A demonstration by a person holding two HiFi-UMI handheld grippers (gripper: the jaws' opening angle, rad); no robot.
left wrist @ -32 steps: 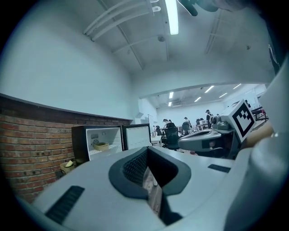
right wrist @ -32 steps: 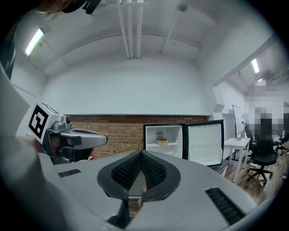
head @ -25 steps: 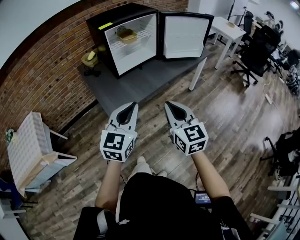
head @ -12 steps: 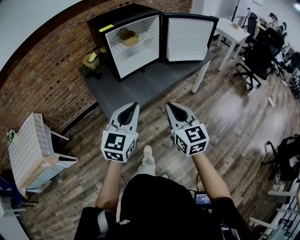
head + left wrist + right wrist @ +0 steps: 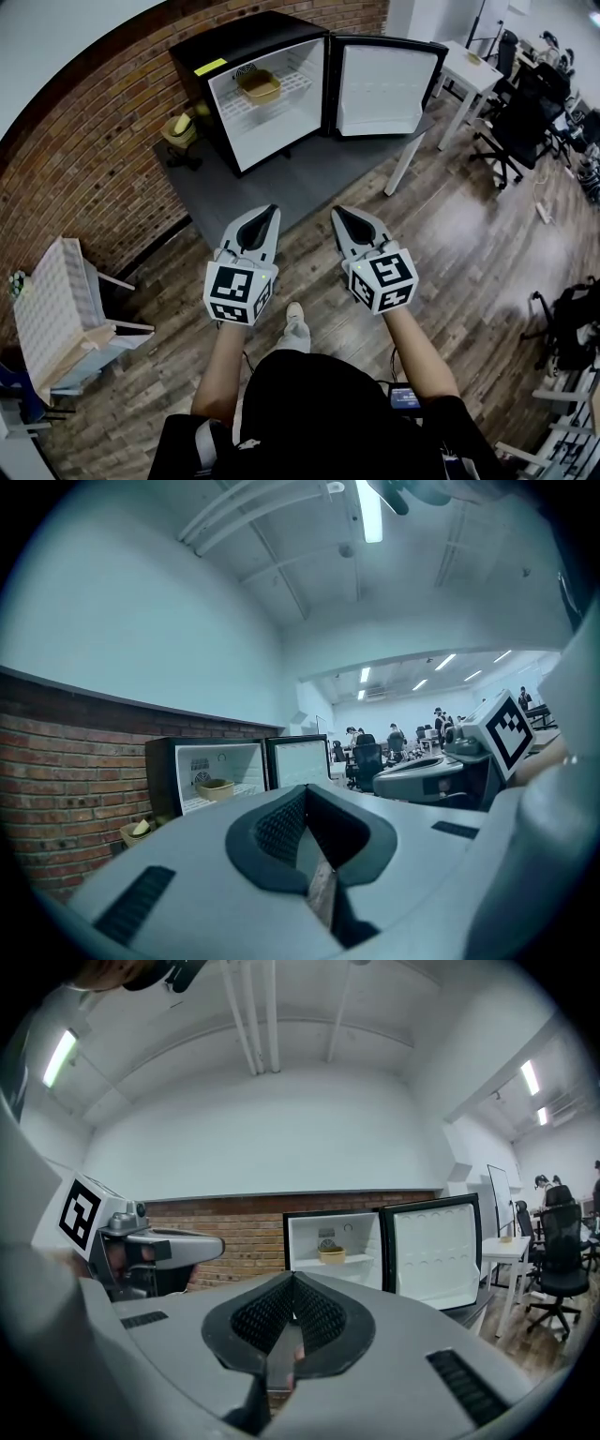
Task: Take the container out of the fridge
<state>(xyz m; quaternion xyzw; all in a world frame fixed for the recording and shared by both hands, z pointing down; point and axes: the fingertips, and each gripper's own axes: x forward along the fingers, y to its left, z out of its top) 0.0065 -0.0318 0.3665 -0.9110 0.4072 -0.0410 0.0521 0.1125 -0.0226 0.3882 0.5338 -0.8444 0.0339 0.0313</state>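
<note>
Nothing's been grabbed yet, so the approach is judged to be the step in hand. The container (image 5: 259, 85) is parked on the upper shelf (image 5: 292, 75) of the fridge (image 5: 246, 39), well ahead of both tools and a touch to their left. The door (image 5: 386, 80) is swung wide open. It's probably best done by closing the gap to the counter (image 5: 281, 178) first. One tool should then be opened before it's brought level with the shelf, so the rim can be pinched cleanly. The left tool (image 5: 270, 210) and right tool (image 5: 336, 211) are held out side by side, jaws pressed fully together, with nothing held or touched by either.
</note>
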